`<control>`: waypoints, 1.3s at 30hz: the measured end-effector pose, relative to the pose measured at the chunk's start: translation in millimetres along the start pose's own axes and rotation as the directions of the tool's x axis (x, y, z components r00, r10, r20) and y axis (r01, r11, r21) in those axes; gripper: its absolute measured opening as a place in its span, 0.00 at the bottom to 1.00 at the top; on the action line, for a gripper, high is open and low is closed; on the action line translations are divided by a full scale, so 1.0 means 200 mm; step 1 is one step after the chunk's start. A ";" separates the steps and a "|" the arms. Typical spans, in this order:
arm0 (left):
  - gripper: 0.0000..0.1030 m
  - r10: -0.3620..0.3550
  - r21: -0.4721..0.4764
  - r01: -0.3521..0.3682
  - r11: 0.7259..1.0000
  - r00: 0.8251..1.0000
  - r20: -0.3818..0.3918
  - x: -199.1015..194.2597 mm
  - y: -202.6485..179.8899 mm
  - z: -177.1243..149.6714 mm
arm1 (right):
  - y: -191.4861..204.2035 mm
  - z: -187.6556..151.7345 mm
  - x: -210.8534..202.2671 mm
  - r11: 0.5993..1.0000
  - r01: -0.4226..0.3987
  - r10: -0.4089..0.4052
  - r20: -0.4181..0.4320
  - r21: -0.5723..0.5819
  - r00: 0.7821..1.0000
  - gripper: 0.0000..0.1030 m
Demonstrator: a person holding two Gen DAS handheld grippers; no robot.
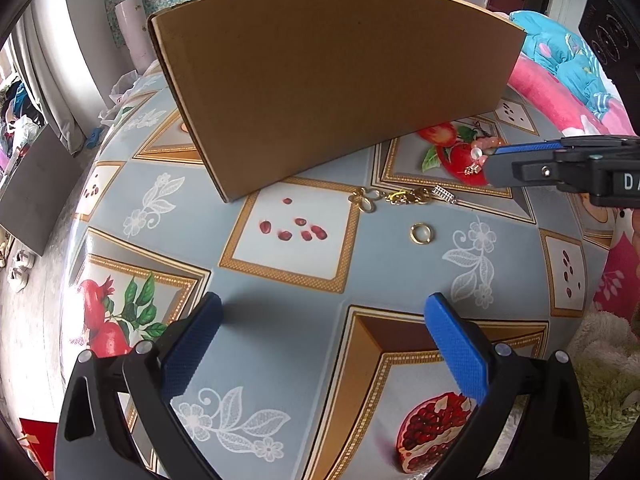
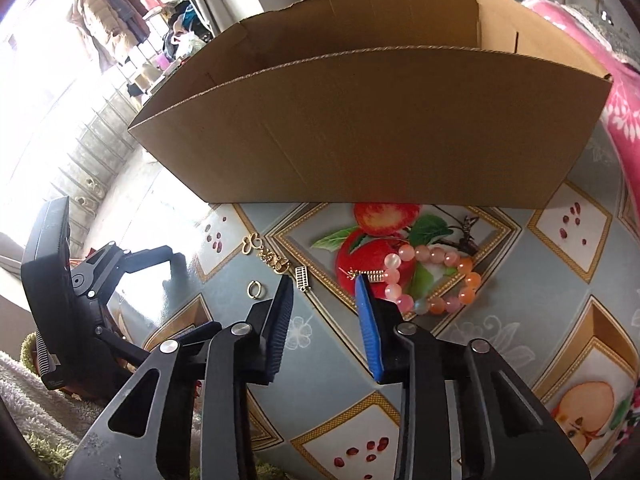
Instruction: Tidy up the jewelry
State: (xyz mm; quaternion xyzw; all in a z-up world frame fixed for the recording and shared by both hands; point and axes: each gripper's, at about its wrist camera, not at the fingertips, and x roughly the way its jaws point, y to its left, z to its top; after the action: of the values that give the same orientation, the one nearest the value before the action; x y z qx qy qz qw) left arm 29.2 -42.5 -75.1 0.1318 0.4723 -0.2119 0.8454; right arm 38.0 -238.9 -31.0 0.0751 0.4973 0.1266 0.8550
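Note:
An open cardboard box (image 1: 340, 80) stands on the table; it also shows in the right wrist view (image 2: 372, 128). In front of it lie a gold chain with a butterfly charm (image 1: 388, 198) (image 2: 268, 256), a gold ring (image 1: 421, 234) (image 2: 255, 290), a small silver ladder-shaped charm (image 1: 444, 194) (image 2: 302, 278), a small gold pin (image 2: 366, 275) and a pink and orange bead bracelet (image 2: 432, 280) (image 1: 486, 145). My right gripper (image 2: 324, 280) (image 1: 490, 166) is open and empty, low over the table just left of the bracelet. My left gripper (image 1: 324, 304) is open and empty, nearer than the ring.
The table wears a blue cloth (image 1: 304, 360) printed with fruit and gold frames. A pink blanket (image 1: 560, 100) lies at the right, a green fluffy rug (image 1: 608, 392) below the table edge. Clothes racks and a window (image 2: 100, 40) are at the left.

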 end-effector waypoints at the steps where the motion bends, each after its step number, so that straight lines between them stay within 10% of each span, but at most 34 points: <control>1: 0.96 0.000 -0.001 0.000 1.000 1.000 0.002 0.00 0.00 0.00 | 0.01 0.00 0.01 1.000 0.003 -0.003 -0.011 -0.006 1.000 0.27; 8: 0.96 0.002 -0.002 -0.002 1.000 1.000 0.024 0.00 0.00 -0.01 | -0.10 0.03 0.04 0.987 0.158 -0.158 -0.020 0.014 0.987 0.27; 39: 0.96 -0.008 0.015 0.008 1.000 0.999 0.035 0.01 0.00 0.00 | 0.35 0.12 0.26 0.976 0.072 -0.080 -0.032 -0.206 0.996 0.22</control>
State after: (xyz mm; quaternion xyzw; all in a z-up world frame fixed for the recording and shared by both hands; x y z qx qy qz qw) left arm 29.2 -42.2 -76.6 0.1326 0.4565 -0.2212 0.8516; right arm 73.2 -157.5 -45.7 -0.0347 0.5013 0.1456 0.8522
